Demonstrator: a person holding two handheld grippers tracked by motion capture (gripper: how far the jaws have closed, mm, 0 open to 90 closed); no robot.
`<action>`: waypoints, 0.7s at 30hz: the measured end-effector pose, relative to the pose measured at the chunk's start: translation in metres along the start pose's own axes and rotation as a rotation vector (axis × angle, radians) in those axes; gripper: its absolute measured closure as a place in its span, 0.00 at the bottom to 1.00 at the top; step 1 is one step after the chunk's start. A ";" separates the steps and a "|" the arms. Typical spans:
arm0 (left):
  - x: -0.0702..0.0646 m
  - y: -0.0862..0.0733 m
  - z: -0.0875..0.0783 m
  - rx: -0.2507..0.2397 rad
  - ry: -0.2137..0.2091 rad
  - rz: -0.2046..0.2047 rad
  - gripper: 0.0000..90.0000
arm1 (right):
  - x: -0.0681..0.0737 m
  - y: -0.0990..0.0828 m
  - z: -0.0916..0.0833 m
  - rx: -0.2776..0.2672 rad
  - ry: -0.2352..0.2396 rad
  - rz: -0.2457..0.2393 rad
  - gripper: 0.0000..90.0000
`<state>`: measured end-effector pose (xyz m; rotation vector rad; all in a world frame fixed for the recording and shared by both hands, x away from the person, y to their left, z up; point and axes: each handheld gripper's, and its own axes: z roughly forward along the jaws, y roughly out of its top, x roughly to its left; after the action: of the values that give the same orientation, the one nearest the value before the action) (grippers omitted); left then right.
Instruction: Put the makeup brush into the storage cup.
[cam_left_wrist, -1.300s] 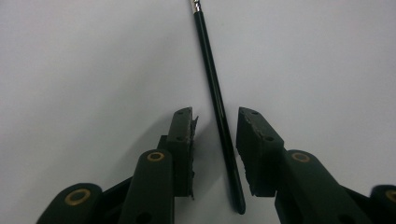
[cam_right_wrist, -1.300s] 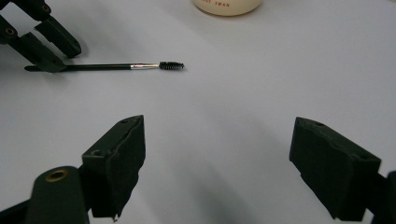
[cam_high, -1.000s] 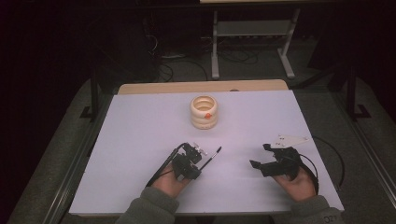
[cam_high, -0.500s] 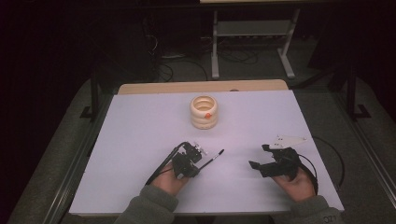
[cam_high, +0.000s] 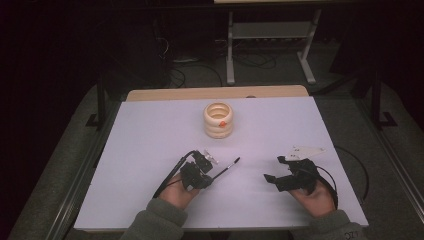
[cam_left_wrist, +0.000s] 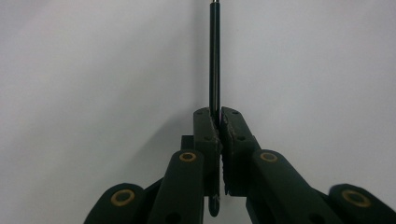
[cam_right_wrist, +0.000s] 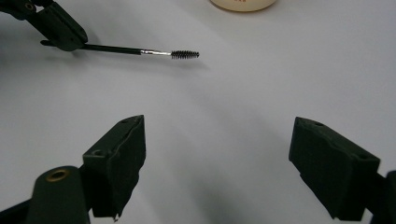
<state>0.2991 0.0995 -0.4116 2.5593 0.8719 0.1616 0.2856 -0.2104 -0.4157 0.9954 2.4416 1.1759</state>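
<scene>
Your left gripper sits low on the white table, near its front edge and a little left of centre. Its jaws are clamped on a thin black mascara wand, gripping the handle close to its back end. In the left gripper view the black stem runs straight out from between the closed jaws, away over the pale surface. In the right gripper view the wand shows a short silver collar and a dark bristle brush at its free tip, which points toward your right hand.

Your right gripper rests well apart from the left one, toward the table's right front. Its jaws stand wide and hold nothing; bare table lies between them. A grey three-cornered plate sits on top of it, and a cable trails off behind.

Farther back, near the middle of the table, stands a cream ribbed holder shaped like stacked rings, with a small orange mark on its side.
</scene>
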 end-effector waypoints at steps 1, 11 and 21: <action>0.000 0.000 -0.001 -0.010 0.001 -0.004 0.96 | 0.000 0.000 0.000 0.000 0.000 0.000 0.20; 0.004 -0.006 -0.018 -0.111 -0.035 0.004 0.96 | 0.010 0.008 0.007 0.002 0.087 0.033 0.20; 0.014 -0.018 -0.040 -0.229 -0.081 -0.009 0.96 | 0.027 0.039 0.026 0.002 0.224 0.034 0.21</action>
<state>0.2906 0.1348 -0.3841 2.3323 0.7862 0.1450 0.2967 -0.1598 -0.4013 0.9564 2.6044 1.3630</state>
